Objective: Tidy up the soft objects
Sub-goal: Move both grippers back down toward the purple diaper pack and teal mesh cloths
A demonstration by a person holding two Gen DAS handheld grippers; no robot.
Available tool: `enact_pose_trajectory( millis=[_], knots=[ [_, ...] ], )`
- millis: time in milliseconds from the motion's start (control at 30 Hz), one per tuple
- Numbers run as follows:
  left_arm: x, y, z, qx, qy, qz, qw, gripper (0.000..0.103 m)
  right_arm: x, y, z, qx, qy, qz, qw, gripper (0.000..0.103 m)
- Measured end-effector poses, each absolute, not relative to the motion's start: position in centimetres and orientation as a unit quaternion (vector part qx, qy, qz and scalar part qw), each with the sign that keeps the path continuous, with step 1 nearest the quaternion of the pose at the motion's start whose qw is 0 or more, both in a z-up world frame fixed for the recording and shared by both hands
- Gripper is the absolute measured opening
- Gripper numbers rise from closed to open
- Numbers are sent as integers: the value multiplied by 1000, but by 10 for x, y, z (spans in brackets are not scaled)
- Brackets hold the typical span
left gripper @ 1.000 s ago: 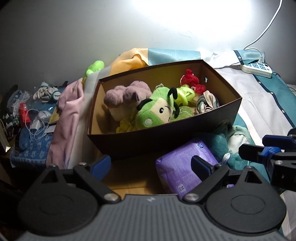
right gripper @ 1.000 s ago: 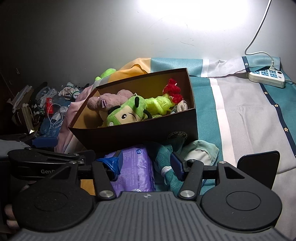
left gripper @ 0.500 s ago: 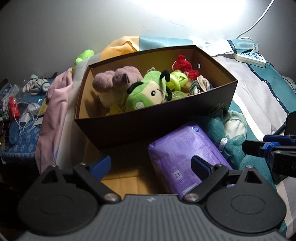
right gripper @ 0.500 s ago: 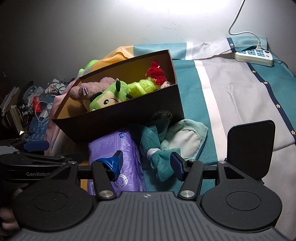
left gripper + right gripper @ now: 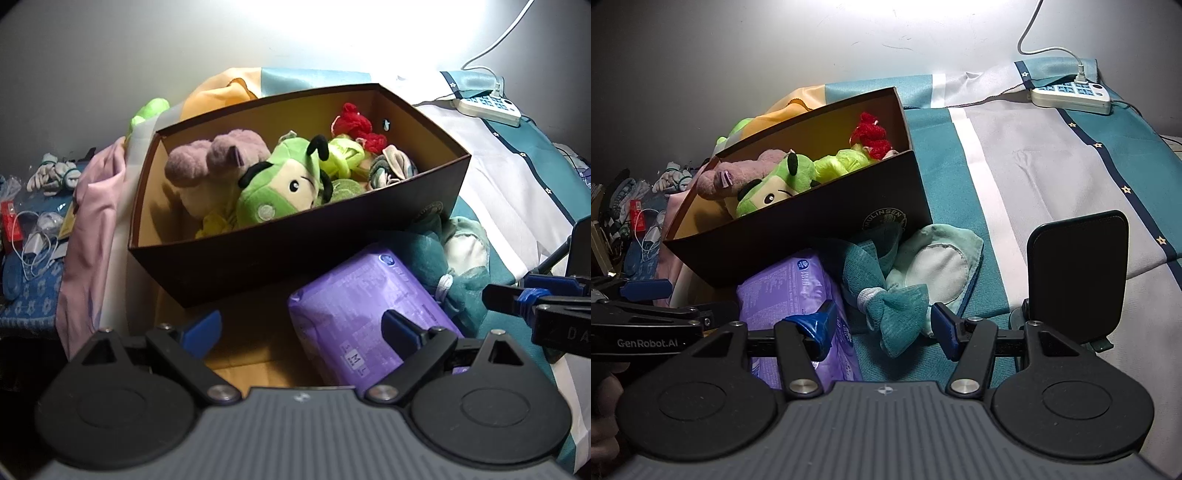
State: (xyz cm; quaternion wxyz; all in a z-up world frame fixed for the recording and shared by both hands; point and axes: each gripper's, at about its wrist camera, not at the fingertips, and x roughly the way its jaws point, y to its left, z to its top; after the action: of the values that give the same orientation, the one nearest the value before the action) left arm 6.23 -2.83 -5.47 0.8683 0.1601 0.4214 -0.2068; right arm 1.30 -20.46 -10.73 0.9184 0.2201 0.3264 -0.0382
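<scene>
Right tool open, empty; teal mesh pouf lies just ahead between its fingers. Left tool open, empty, farther off, beside purple pack.

Both tongs hover side by side, left tongs and right tongs gaping, gripping nothing.

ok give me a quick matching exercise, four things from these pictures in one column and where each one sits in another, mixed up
Things:
1. green plush toy
2. purple pack
3. power strip
4. teal mesh bow

Places:
A. far back on the bedspread, plugged into a white cable
B. inside the brown box
C. between the open fingers of the right gripper
D. outside the box, against its front wall

Pairs: 1-B, 2-D, 3-A, 4-C
</scene>
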Motion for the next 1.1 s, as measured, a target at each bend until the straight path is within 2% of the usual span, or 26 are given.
enact_pose_trajectory(
  millis=[400, 667, 933, 1100],
  knots=[
    [76, -19, -56, 159, 411, -260, 859, 94, 25, -196, -123, 215, 339, -72, 913, 40],
    [78, -18, -53, 147, 399, -307, 852, 94, 30, -194, -133, 222, 340, -77, 911, 33],
    [69, -53, -51, 150, 395, -338, 841, 94, 11, -227, -93, 262, 274, -67, 923, 32],
    [64, -92, -56, 159, 396, -342, 837, 94, 27, -269, -70, 242, 285, -23, 927, 32]
  ],
)
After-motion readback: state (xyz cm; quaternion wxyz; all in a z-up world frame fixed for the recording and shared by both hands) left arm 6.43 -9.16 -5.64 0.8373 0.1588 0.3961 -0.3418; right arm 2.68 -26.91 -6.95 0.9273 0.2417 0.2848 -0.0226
